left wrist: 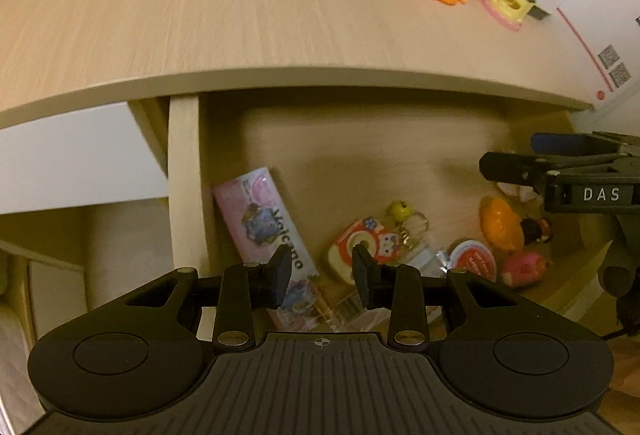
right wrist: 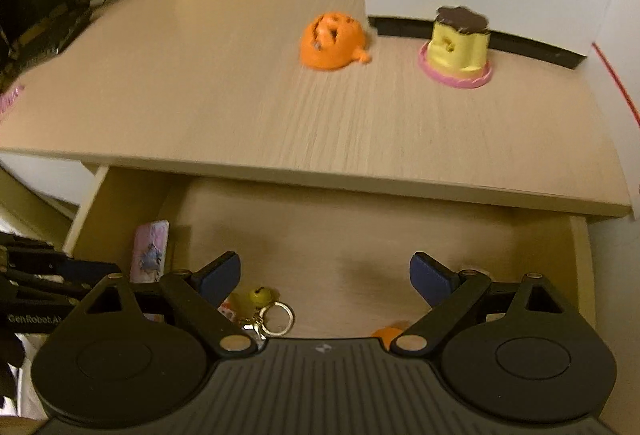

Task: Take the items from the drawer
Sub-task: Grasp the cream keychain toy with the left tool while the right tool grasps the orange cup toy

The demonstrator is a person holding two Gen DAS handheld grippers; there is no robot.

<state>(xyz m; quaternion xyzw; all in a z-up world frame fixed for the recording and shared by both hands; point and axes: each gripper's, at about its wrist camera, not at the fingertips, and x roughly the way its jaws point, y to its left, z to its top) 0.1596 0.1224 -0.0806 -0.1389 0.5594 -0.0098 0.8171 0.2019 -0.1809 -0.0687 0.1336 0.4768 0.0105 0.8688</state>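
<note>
with both the right gripper [right wrist: 325, 277] and the left gripper [left wrist: 320, 277] spread and empty above the open drawer [left wrist: 184, 179], the clutter beside the pink box [left wrist: 266, 227] — keyring [left wrist: 412, 225], small toys — could snag or scatter if either one closes carelessly.

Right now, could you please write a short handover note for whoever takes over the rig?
Left gripper: open and empty, above the pink packet and striped charm in the open drawer.
Right gripper: jaws wide, empty, over the drawer's right side.
Done: orange toy and yellow cake toy stand on the desktop.
Left: the packet, the charm, bell keyring, round red tin, orange figure, pink toy.
</note>
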